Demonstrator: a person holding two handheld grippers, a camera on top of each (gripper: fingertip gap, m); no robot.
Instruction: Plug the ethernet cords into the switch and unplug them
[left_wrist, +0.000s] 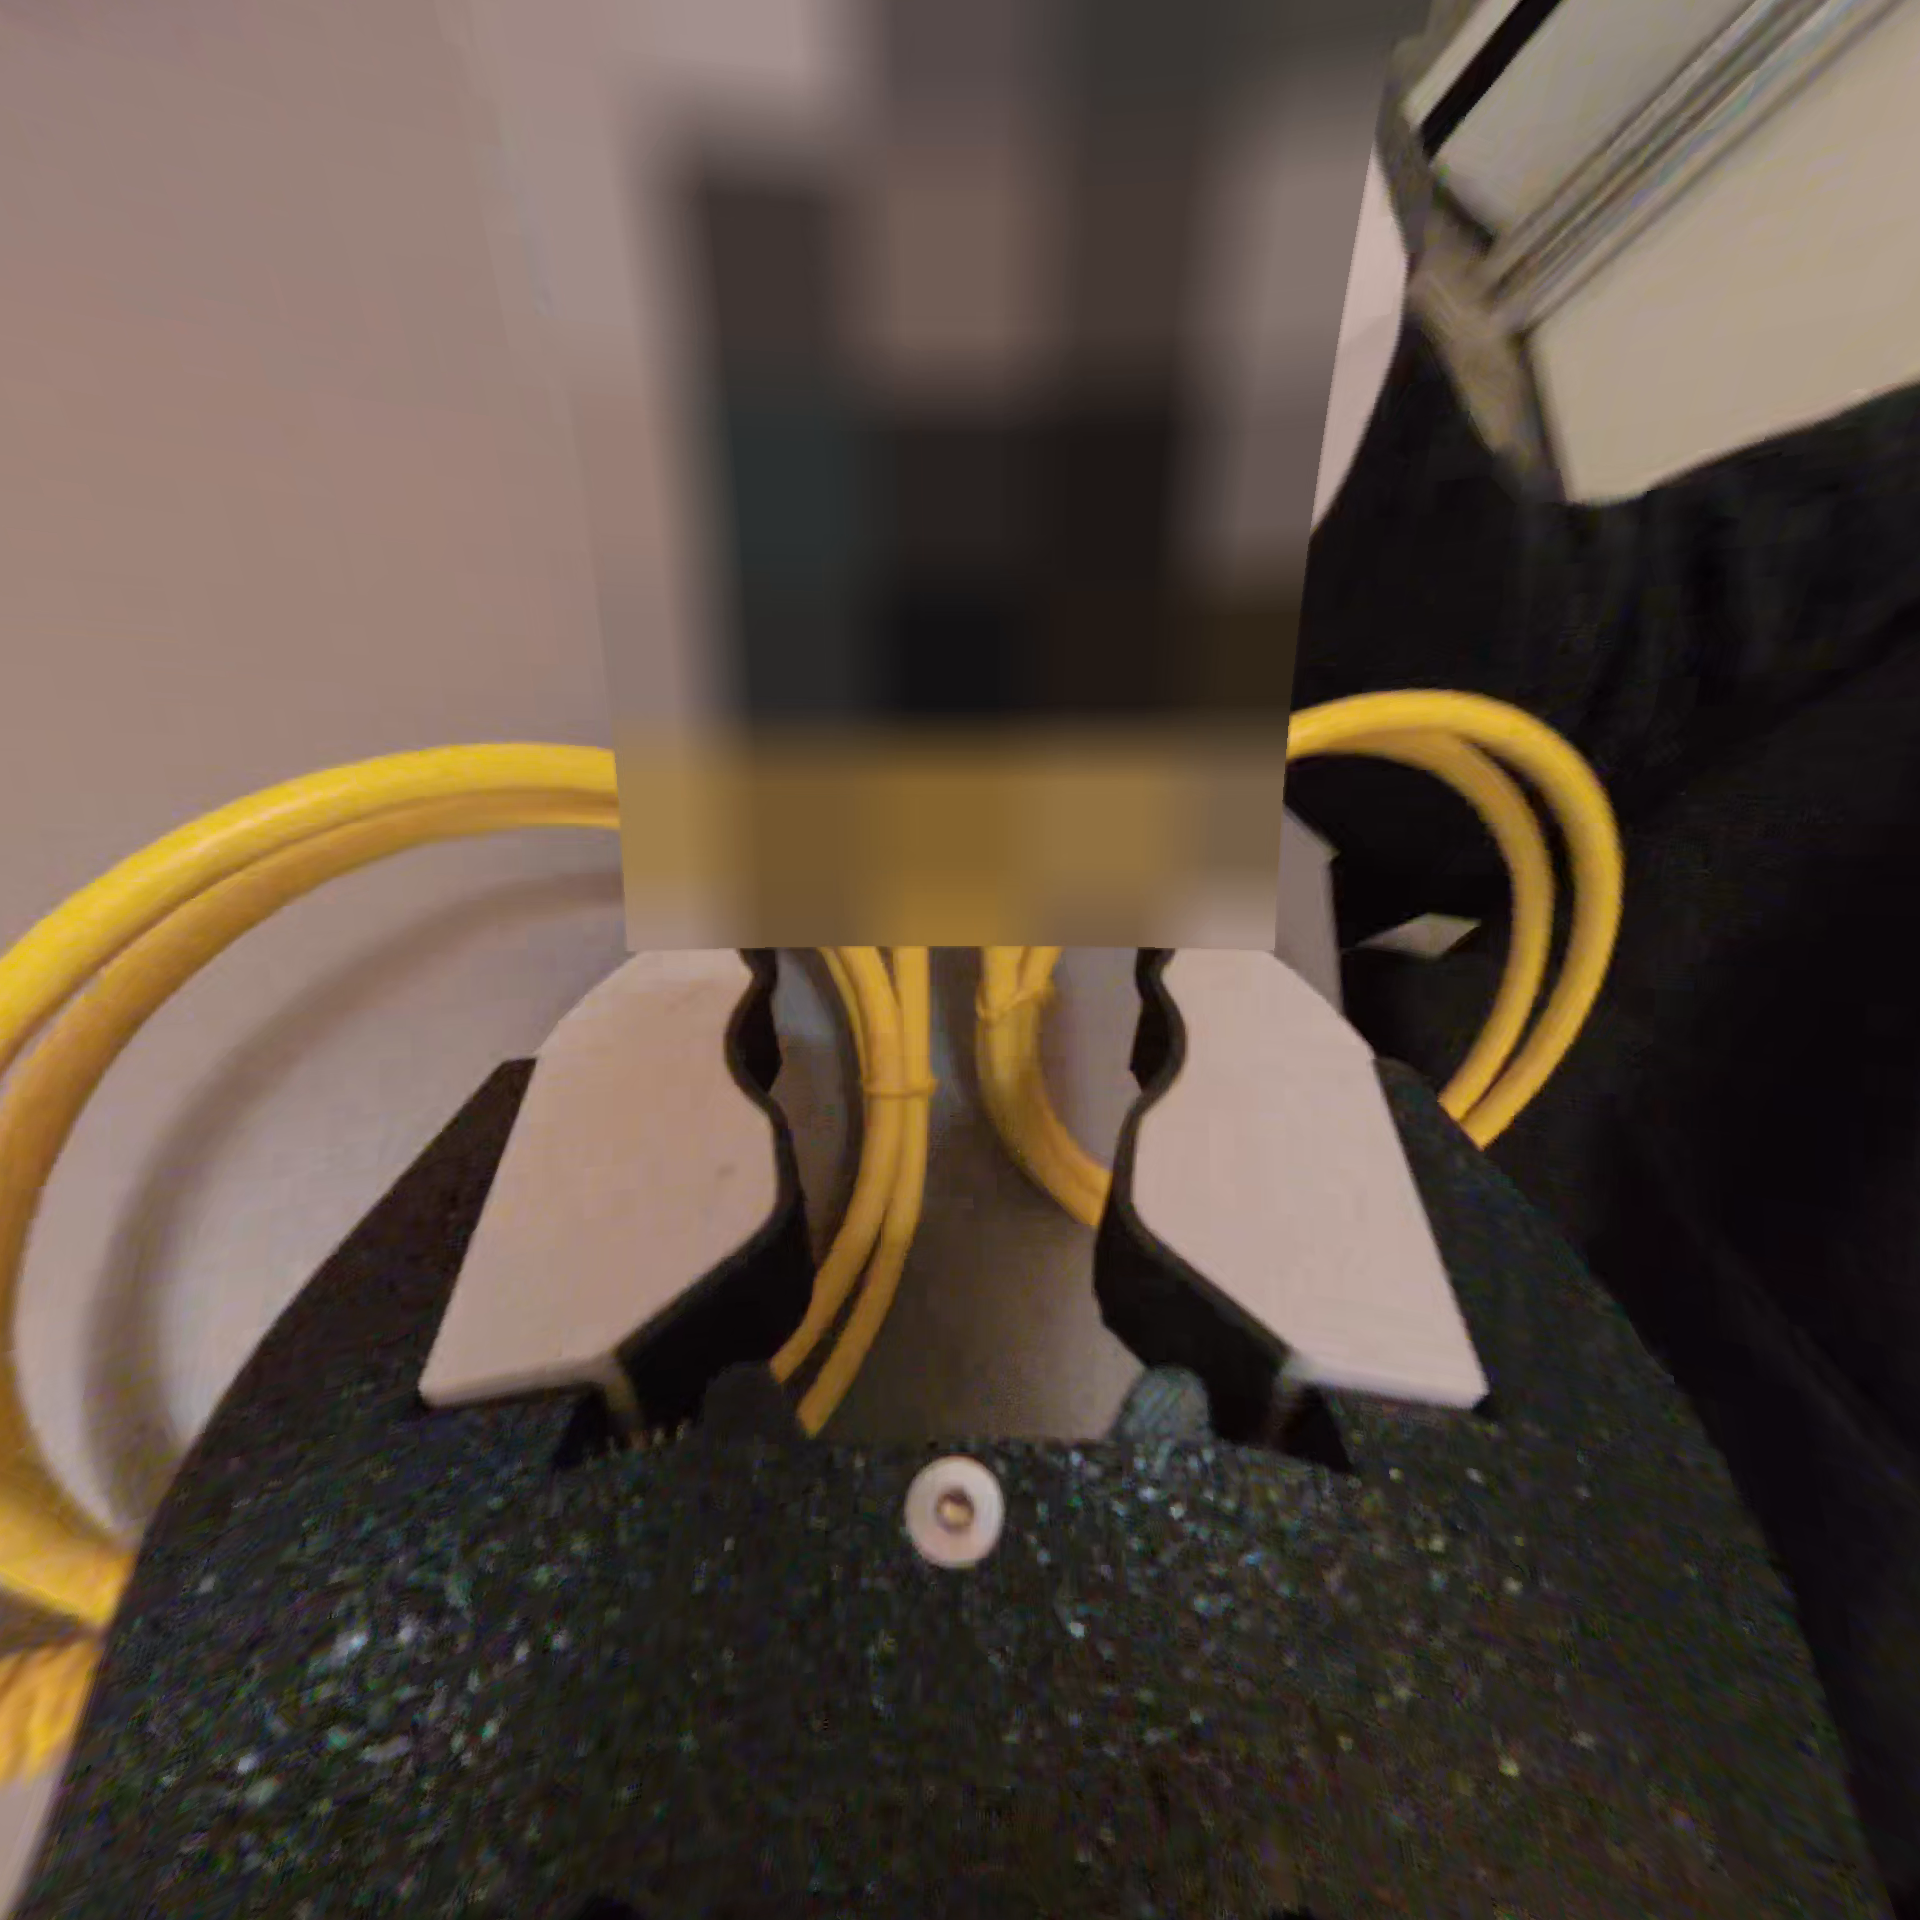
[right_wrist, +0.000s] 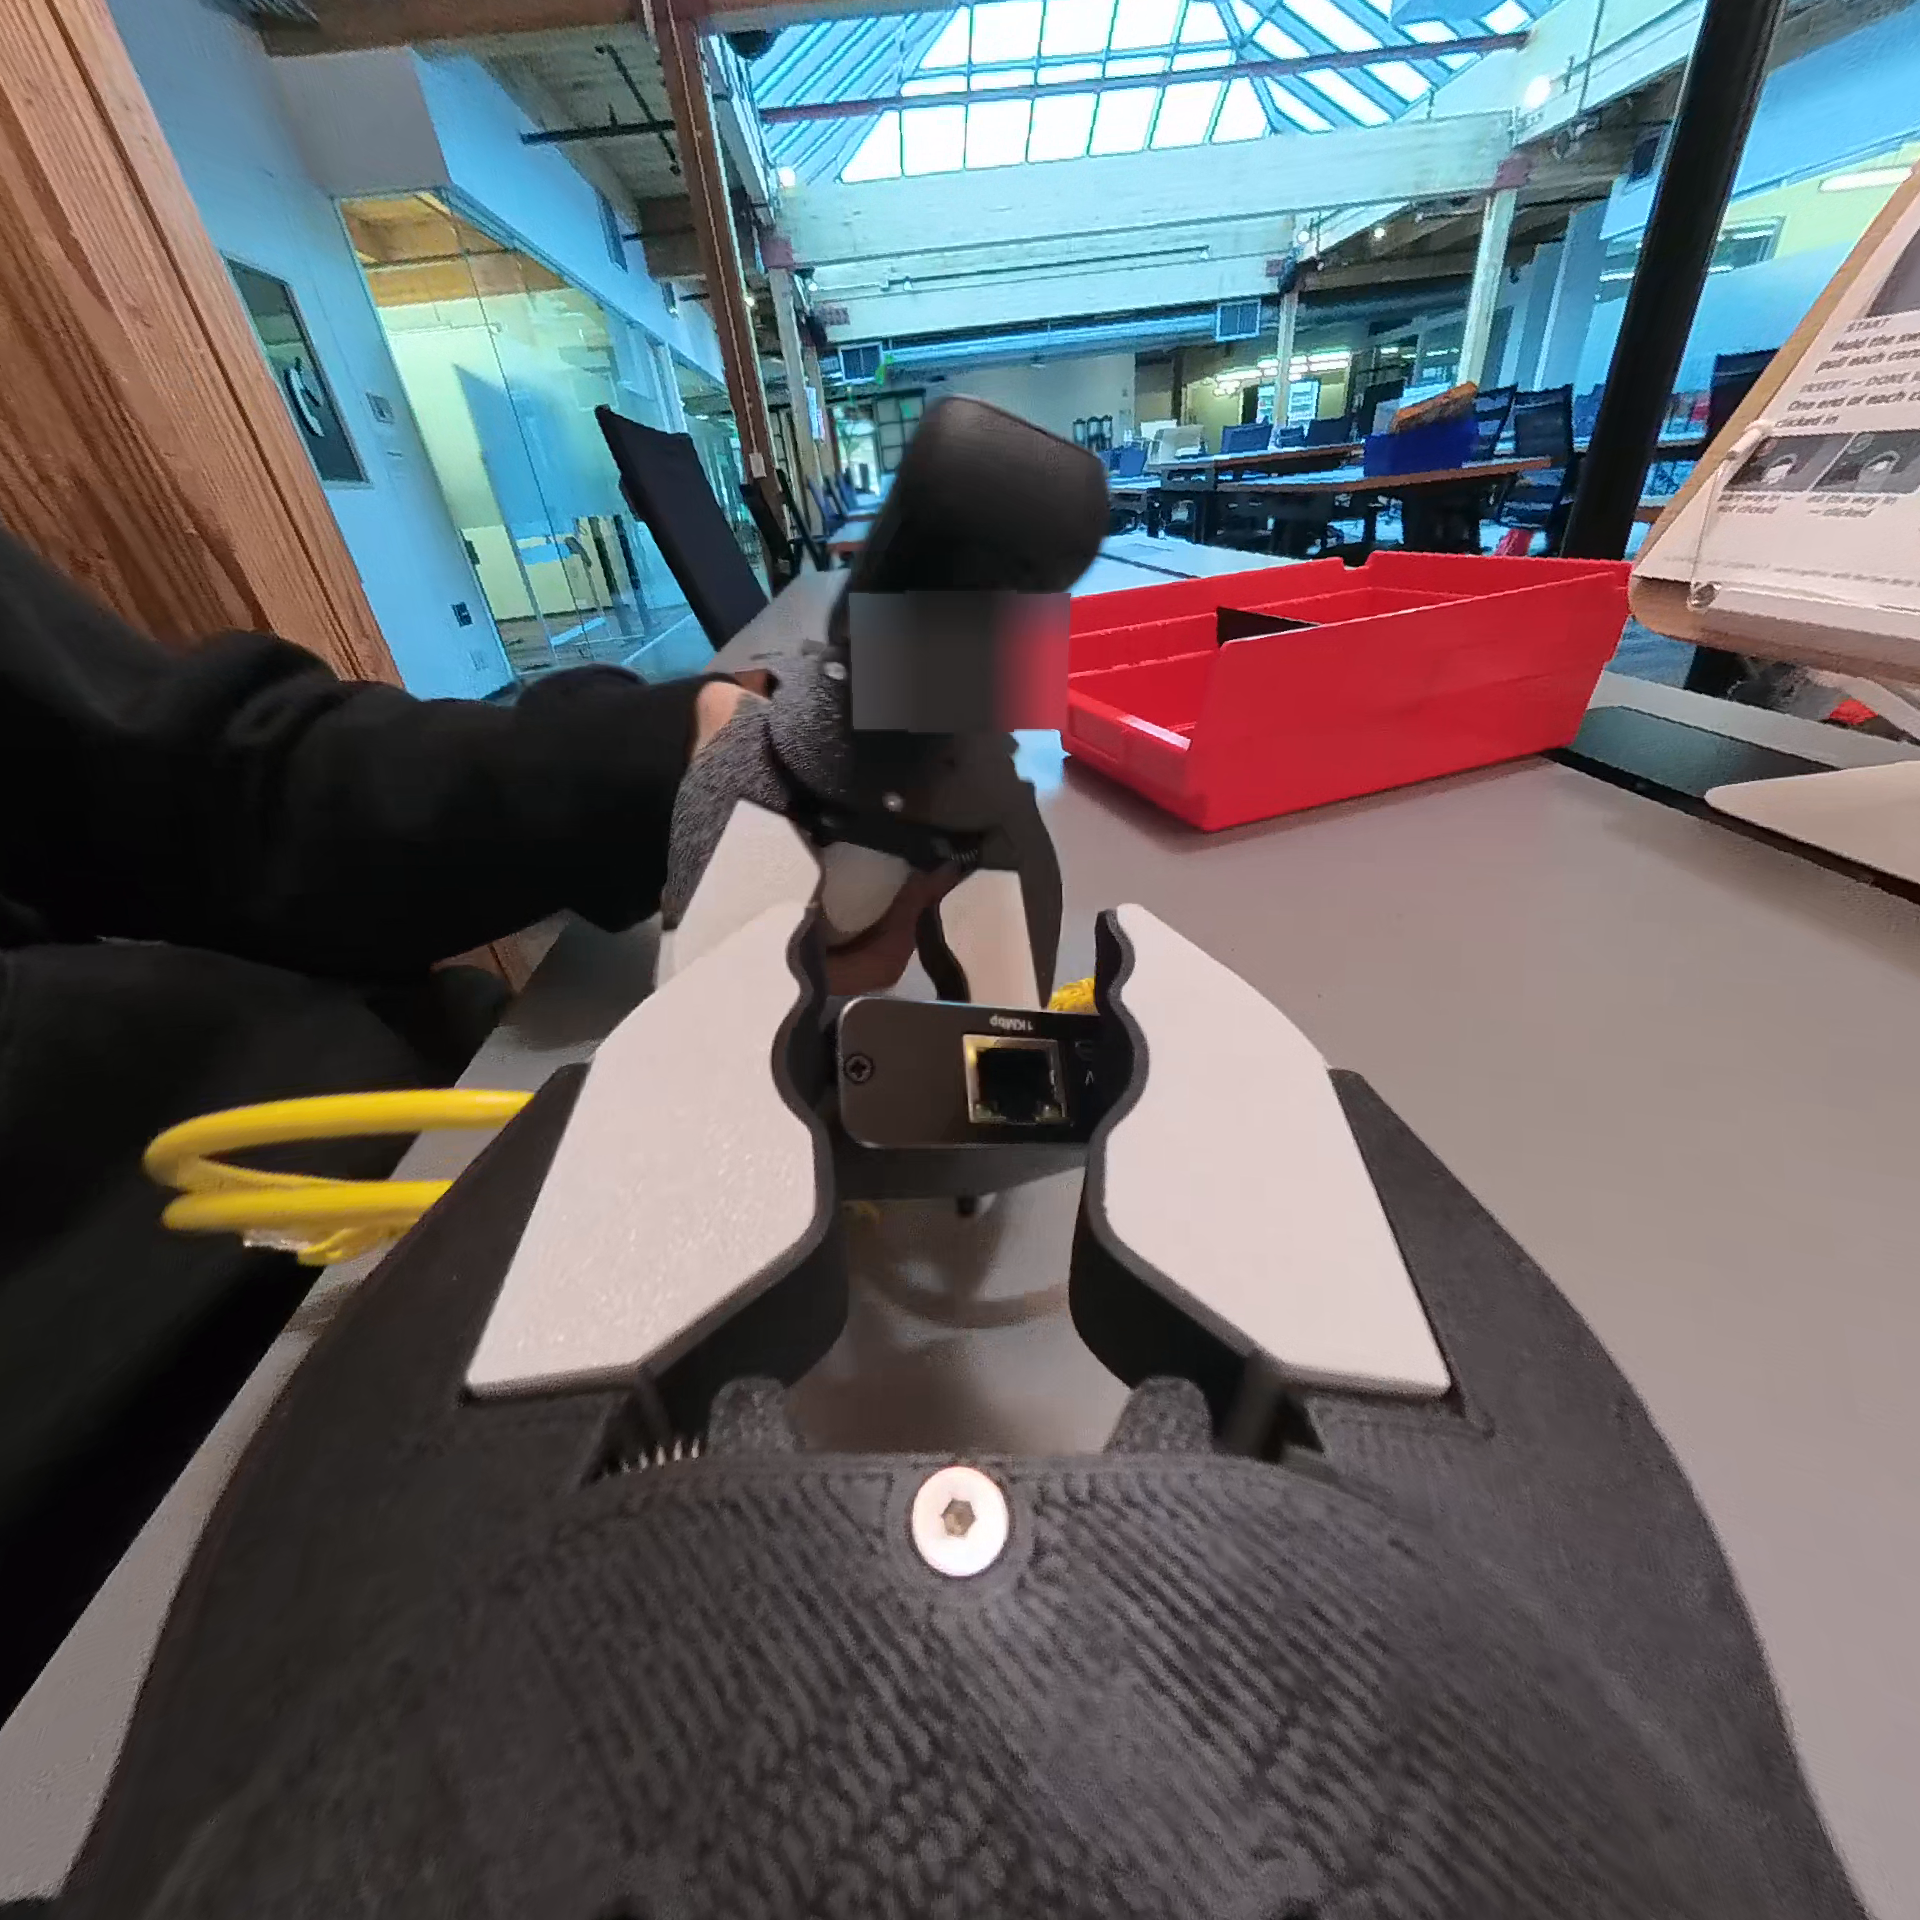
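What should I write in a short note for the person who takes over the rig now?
Right gripper: shut on the switch, held just above the grey table; the one port facing the camera is empty.
Left gripper: jaws apart around yellow ethernet cords; a blur patch hides its tips, so its grip cannot be told.
One loose cord end hangs at the table's left edge.
Red bin behind: not in use.
Done: cannot tell. Left: check every port, then plug or unplug as needed.

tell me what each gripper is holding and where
The right gripper clamps the switch by its two side edges. The left gripper is open around the yellow cords; whether it grips anything cannot be told.
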